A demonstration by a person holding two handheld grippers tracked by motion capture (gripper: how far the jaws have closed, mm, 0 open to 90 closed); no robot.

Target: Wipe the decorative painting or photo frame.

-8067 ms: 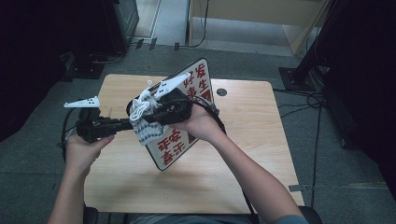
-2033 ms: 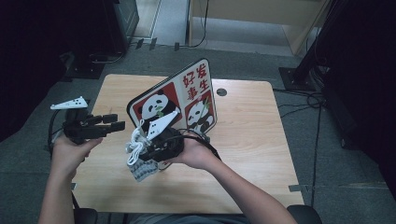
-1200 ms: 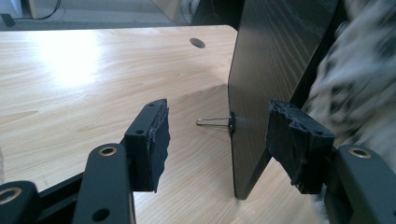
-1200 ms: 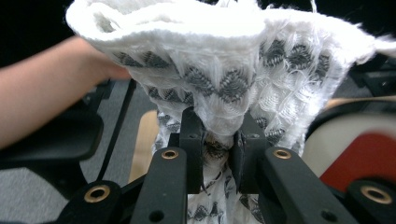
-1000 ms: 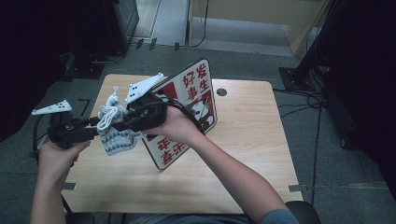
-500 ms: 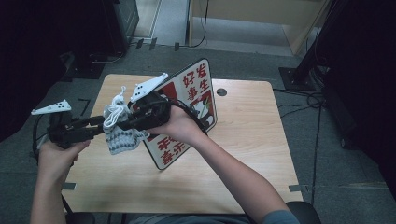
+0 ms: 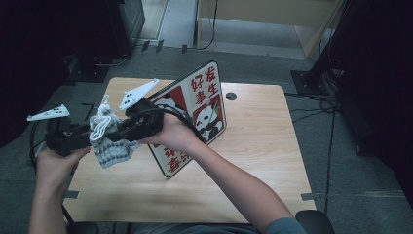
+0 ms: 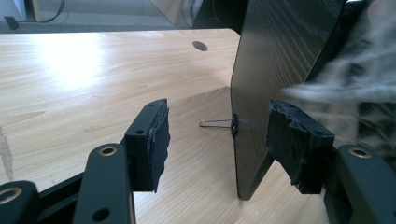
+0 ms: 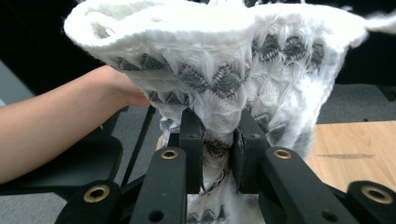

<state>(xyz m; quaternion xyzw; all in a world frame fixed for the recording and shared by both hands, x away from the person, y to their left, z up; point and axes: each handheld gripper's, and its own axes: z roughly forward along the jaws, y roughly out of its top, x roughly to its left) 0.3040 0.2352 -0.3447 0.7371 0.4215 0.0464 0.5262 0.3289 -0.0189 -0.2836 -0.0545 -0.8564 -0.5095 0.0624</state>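
A white and grey knitted piece [image 7: 111, 150] hangs in the air over the table's left side, its white cords [image 7: 101, 122] bunched on top. My right gripper [image 7: 108, 130] reaches it from the right and is shut on it; in the right gripper view the jaws [image 9: 217, 150] pinch a fold of the knit [image 9: 224, 56]. My left gripper [image 7: 87, 135] points at it from the left, open. In the left gripper view nothing lies between the pads [image 8: 152, 139], and the knit [image 8: 359, 84] is a blur past the right jaw.
A panda sign with red characters [image 7: 204, 105] stands tilted on the wooden table [image 7: 263, 146]; its black back [image 8: 280, 70] and wire prop [image 8: 215, 123] face the left gripper. A cable hole [image 7: 231, 96] sits at the far edge. A forearm [image 9: 56, 126] lies beyond the knit.
Two seconds ago the right gripper held the knit low in front of the sign; it has since carried it up and left to the left gripper. Over the last second both hands hardly moved.
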